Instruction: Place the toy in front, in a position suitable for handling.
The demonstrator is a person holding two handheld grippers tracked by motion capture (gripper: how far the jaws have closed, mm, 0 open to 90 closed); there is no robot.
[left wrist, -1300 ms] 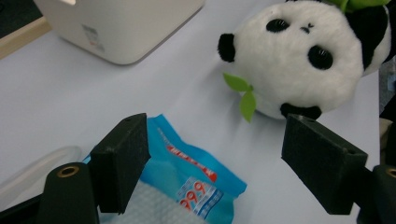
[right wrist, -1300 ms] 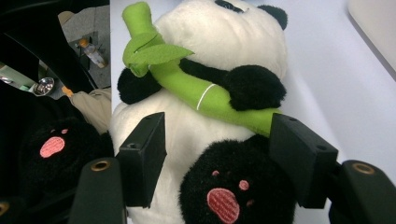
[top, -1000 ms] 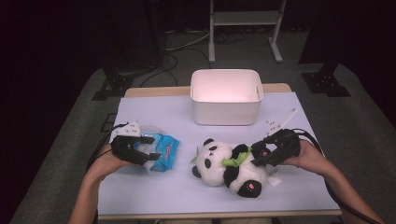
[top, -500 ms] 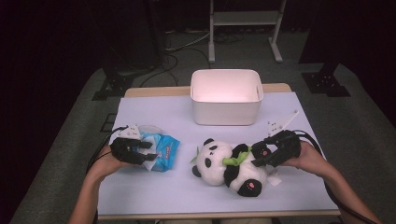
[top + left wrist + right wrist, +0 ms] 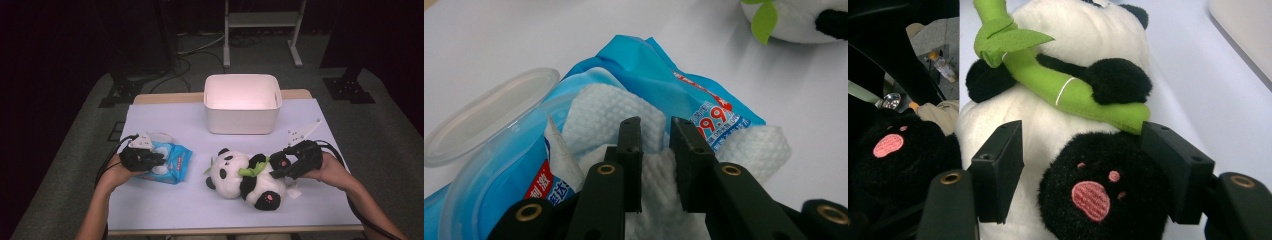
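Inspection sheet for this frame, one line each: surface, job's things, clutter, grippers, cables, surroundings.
Surface: table covered in pale lilac, wooden edge at the far side.
Job's things: blue wet-wipe pack, clear lid flipped open, a white wipe pulled up; plush panda lying down, holding a green bamboo stalk.
Clutter: white bin at the far middle; nothing else seen.
Grippers: left gripper has just been closing, jaws narrow with wipe between them; right gripper open, jaws either side of the panda's foot.
Cables: black cable trails off the left gripper.
Surroundings: dark floor, white metal frame behind the table.
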